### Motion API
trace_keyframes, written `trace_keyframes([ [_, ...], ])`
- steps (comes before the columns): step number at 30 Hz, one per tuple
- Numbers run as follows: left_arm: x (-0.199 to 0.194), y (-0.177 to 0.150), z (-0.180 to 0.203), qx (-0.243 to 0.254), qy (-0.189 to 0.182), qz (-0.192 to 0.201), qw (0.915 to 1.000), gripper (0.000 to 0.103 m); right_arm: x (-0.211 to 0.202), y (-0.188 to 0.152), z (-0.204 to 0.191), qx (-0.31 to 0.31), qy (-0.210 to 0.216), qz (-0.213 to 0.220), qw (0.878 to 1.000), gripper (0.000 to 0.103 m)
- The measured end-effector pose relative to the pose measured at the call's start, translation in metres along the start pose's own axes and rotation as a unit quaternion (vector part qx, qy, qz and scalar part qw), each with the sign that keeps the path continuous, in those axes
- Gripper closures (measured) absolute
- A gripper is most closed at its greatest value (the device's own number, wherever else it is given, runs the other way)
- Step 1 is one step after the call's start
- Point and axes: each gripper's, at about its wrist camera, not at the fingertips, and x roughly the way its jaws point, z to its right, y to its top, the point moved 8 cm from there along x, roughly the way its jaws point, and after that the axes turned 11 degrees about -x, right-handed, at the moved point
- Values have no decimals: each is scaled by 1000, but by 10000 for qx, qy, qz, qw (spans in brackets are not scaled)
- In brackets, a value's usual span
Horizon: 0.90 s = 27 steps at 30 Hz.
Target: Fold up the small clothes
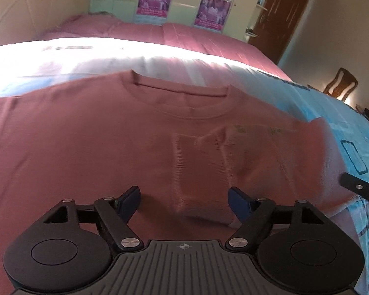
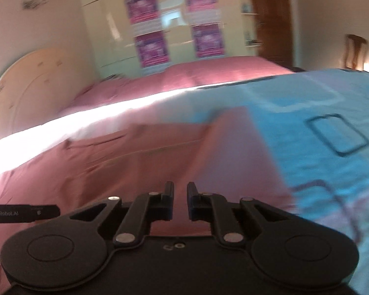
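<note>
Spread flat, a dusty-pink knitted crew-neck sweater (image 1: 86, 147) lies front-up on a light blue printed sheet (image 1: 356, 127) that covers the near part of the bed, its ribbed collar (image 1: 179, 91) turned toward the far side, where a darker pink bedspread (image 1: 196, 36) runs to the headboard end. One sleeve (image 1: 199, 172) is folded in across the chest, its ribbed cuff lying near the garment's middle. The left tool (image 1: 184, 198) hovers low over the sweater's lower half, its blue-padded black fingers (image 1: 238, 202) set wide apart on either side of the folded sleeve with no cloth pinched between them. The right tool (image 2: 180, 201) hangs over the sweater's side nearest the bare blue sheet; its two fingers stand nearly together with a narrow gap, and no fabric is visibly caught in that gap, though the picture is blurred. A slim black bar of the right tool (image 1: 361, 189) shows at the right edge of the left wrist view. Beyond the bed stand pale wardrobe doors carrying purple posters (image 2: 150, 49), a brown wooden door (image 1: 283, 12) and a carved wooden chair (image 1: 339, 86).
</note>
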Motion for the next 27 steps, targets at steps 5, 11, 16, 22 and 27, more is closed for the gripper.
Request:
trace_keyframes([
  [5, 14, 1, 18, 175, 15, 102, 9998, 80, -2, -13, 54, 574, -686, 13, 9960, 91],
  [11, -23, 18, 22, 85, -291, 697, 9971, 94, -1, -21, 92, 1127, -916, -58, 9894, 90],
  [16, -62, 35, 4, 82, -273, 1053, 9940, 94, -2, -17, 94, 1152, -859, -48, 9896, 90],
  [22, -74, 34, -45, -70, 29, 1092, 9940, 94, 3, -13, 79, 1028, -590, -96, 9929, 90],
  [27, -59, 18, -66, -124, 162, 865, 9960, 94, 13, -19, 63, 826, -380, -261, 9955, 89],
])
